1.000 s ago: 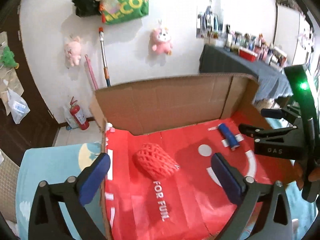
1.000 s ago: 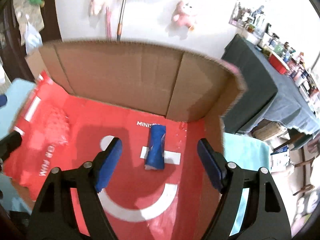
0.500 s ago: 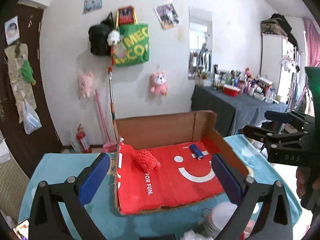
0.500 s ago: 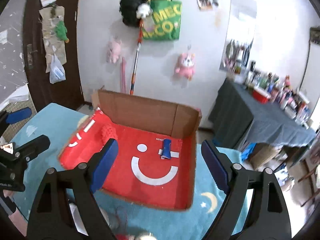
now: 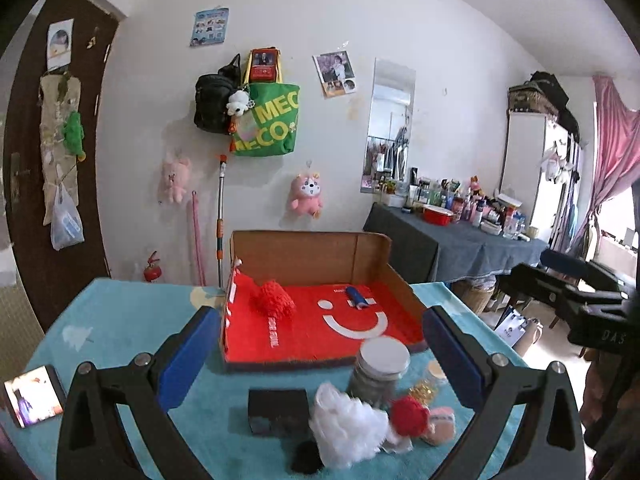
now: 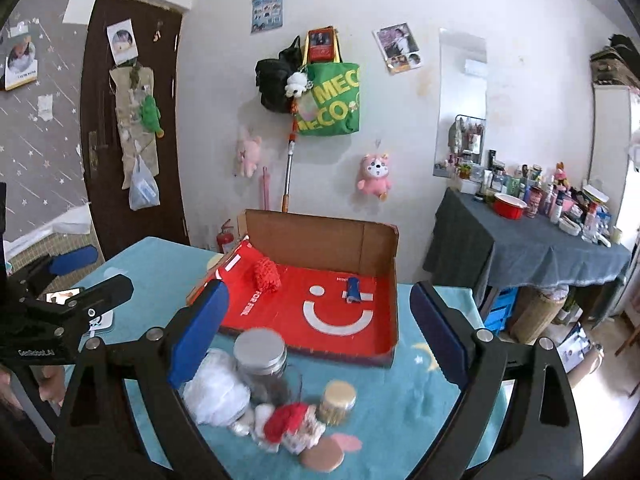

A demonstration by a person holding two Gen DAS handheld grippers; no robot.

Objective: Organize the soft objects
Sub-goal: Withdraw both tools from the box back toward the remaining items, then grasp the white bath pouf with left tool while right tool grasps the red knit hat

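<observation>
Cardboard box (image 5: 310, 254), red mesh sponge (image 5: 273, 302), blue roll (image 5: 355, 297) inside

Both grippers are pulling back and up from the red-lined box (image 5: 320, 328), which is shrinking into the middle distance. The left gripper (image 5: 320, 354) and right gripper (image 6: 320, 332), jaws spread wide, are now hanging over the near edge of the teal cloth (image 5: 132, 320), where a white pouf (image 5: 348, 428), a lidded jar (image 6: 260, 356) and a red plush (image 6: 288, 420) are coming into sight.
</observation>
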